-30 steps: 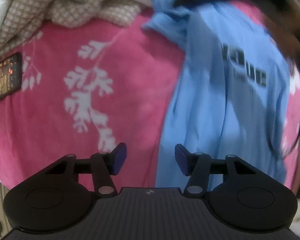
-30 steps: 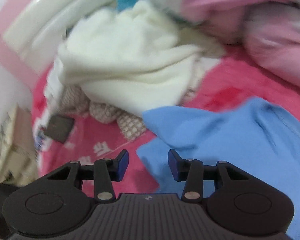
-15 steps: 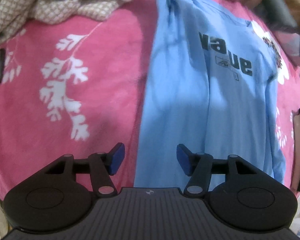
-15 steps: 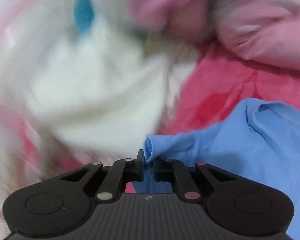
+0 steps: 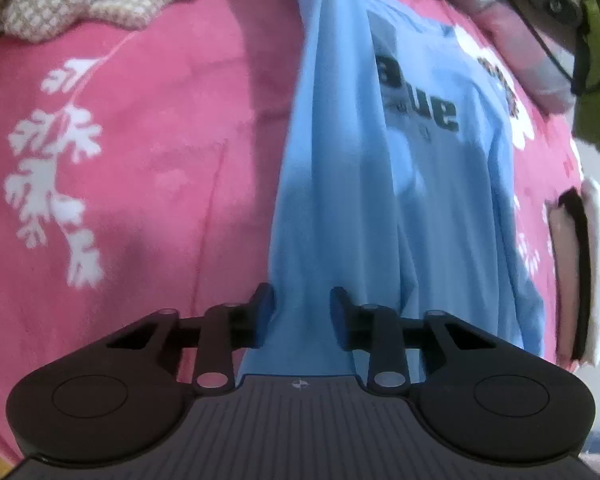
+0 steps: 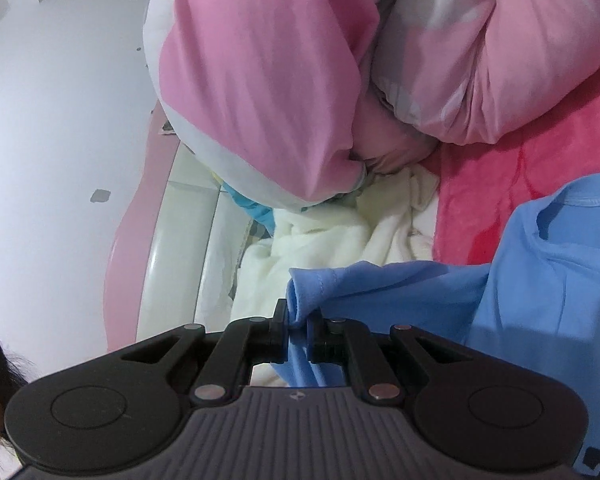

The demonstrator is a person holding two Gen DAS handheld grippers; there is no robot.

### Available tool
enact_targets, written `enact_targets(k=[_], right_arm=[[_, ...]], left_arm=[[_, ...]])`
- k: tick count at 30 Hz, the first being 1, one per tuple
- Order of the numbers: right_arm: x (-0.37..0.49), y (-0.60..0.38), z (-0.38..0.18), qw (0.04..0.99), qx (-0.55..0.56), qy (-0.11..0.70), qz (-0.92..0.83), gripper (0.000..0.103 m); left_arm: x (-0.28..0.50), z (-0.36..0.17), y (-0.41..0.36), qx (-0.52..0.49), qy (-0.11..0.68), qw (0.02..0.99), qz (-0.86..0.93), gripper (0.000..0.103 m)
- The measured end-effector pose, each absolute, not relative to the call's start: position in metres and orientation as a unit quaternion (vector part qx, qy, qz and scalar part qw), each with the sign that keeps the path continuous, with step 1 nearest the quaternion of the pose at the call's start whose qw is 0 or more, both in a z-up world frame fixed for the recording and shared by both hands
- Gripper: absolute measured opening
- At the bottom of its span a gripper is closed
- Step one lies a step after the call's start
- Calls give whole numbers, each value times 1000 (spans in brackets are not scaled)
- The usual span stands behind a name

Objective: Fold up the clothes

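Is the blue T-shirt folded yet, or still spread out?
Not folded: the blue T-shirt lies mostly spread, print up, on the pink blanket, one edge pinched in the right gripper.

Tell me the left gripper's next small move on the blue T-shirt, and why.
Probably finish closing. The left gripper straddles the blue T-shirt hem, its jaws closing but not yet pressing, while the right gripper already pinches a sleeve. Both ends held lets the shirt be spread flat.

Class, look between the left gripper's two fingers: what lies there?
The blue shirt's lower edge lies between the closing left gripper's fingers, seen in the left wrist view.
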State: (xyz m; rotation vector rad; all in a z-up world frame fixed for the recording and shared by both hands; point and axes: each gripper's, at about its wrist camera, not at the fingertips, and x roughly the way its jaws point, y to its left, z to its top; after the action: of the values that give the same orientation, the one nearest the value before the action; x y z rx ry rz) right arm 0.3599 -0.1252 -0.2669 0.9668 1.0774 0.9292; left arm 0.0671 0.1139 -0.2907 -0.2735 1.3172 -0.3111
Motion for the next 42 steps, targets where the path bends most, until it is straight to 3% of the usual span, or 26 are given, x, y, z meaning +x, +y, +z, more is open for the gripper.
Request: enact_targets(k=[21, 26, 29, 38, 42], right_arm=[[371, -133, -276, 658, 427, 474, 400, 8], [370, -135, -274, 658, 425, 473, 402, 8], [368, -137, -274, 659, 427, 472, 401, 8], [368, -132, -252, 669, 411, 466, 409, 8], [368, -106, -242, 674, 389, 463, 424, 8]], left_arm=[[27, -301, 114, -51, 630, 765, -126, 32], [22, -297, 108, -53, 634, 762, -118, 19], [23, -300, 101, -41, 634, 765, -106, 3], [15, -238, 126, -57, 587, 807, 19, 1], [11, -234, 154, -68, 588, 802, 81, 1]])
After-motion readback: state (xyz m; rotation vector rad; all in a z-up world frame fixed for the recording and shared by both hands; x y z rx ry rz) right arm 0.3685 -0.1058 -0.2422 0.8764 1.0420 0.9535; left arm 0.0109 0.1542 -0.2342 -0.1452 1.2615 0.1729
